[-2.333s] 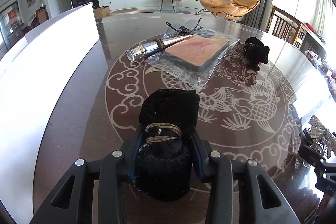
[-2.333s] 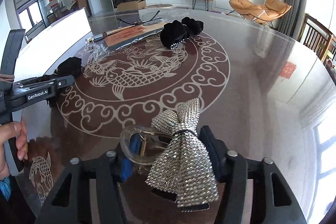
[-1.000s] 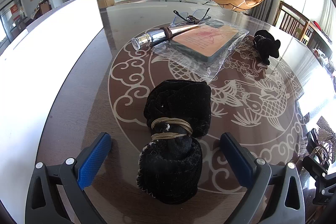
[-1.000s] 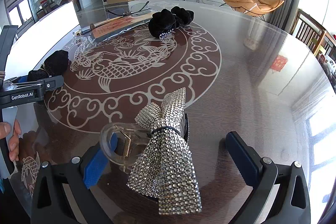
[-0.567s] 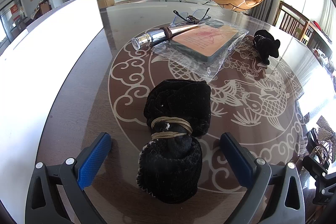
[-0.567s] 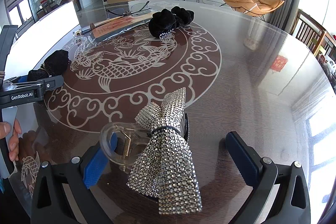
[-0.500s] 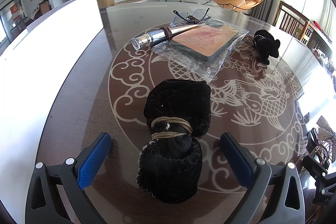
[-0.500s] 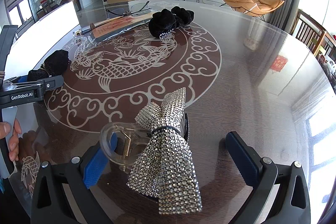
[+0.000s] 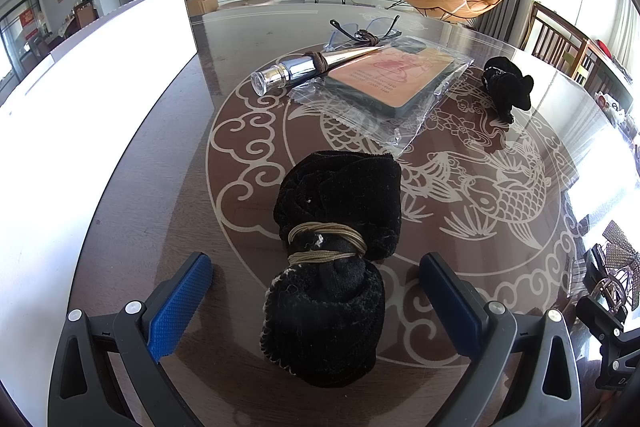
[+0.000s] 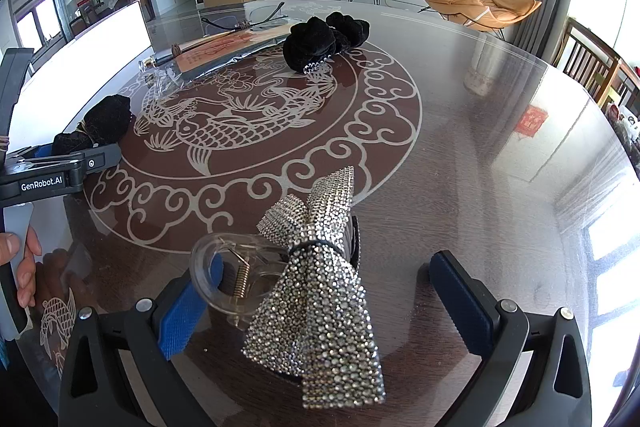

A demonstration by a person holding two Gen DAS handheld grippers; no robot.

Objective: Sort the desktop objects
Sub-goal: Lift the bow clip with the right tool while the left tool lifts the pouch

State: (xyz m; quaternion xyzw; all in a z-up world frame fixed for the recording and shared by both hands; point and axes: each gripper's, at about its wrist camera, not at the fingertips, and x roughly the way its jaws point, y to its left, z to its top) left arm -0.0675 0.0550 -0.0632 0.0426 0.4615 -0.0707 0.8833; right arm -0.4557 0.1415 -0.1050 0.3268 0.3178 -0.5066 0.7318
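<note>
Two tongs, both spread wide w/ nothing gripped. Left tongs straddle black velvet pouch (tan cord round its middle) lying on tabletop nr left edge; right tongs straddle rhinestone bow clip nr front edge.

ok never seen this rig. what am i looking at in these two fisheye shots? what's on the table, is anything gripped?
No robot arm here: a person holds one two-finger gripper in each hand, with a fisheye camera on each looking forward along its fingers.

Left wrist view: the left gripper is open, its blue pads either side of a black velvet bow tied with tan cord, which lies on the table. Beyond it are a silver bottle, a bagged card, glasses and a black scrunchie.

Right wrist view: the right gripper is also open around a rhinestone bow hair clip lying on the table. The person's hand holding the left gripper shows at the left edge.

Nothing is gripped.
</note>
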